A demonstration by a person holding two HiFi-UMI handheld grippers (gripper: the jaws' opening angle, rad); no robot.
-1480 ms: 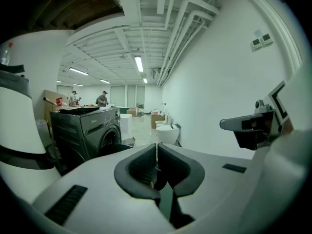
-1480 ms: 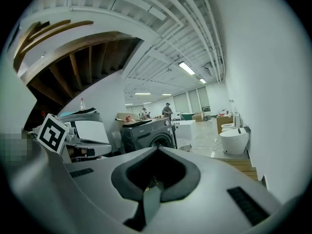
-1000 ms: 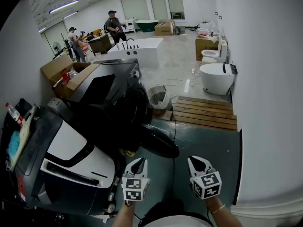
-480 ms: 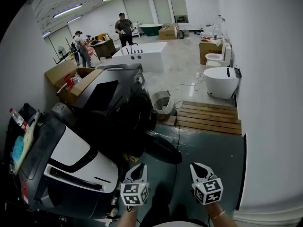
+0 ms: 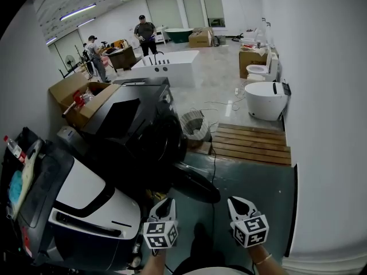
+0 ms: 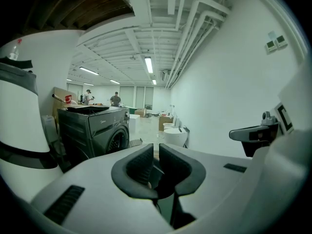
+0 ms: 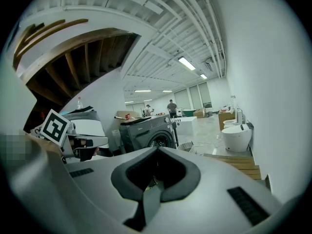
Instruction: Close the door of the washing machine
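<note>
In the head view a dark grey front-loading washing machine (image 5: 137, 125) stands at centre left. Its round door (image 5: 195, 183) hangs wide open, swung out over the floor. My left gripper (image 5: 166, 205) is just in front of the door's edge, apart from it, jaws shut on nothing. My right gripper (image 5: 239, 204) is level with it to the right, also shut and empty. The left gripper view has its closed jaws (image 6: 157, 162) low in the picture and the washing machine (image 6: 95, 133) beyond on the left. The right gripper view looks over its jaws (image 7: 156, 172) at the washing machine (image 7: 148, 133).
A white-and-black appliance (image 5: 80, 199) lies tilted at lower left. Behind the washer are a cardboard box (image 5: 77, 93) and a white bathtub (image 5: 166, 65). A wooden pallet (image 5: 249, 142) and a toilet (image 5: 265, 99) stand to the right, by the white wall. Two people (image 5: 143, 30) stand far back.
Both grippers have drifted a little over the floor in front of the open door and the left one has rolled slightly. Both stay shut. The door has not moved.
</note>
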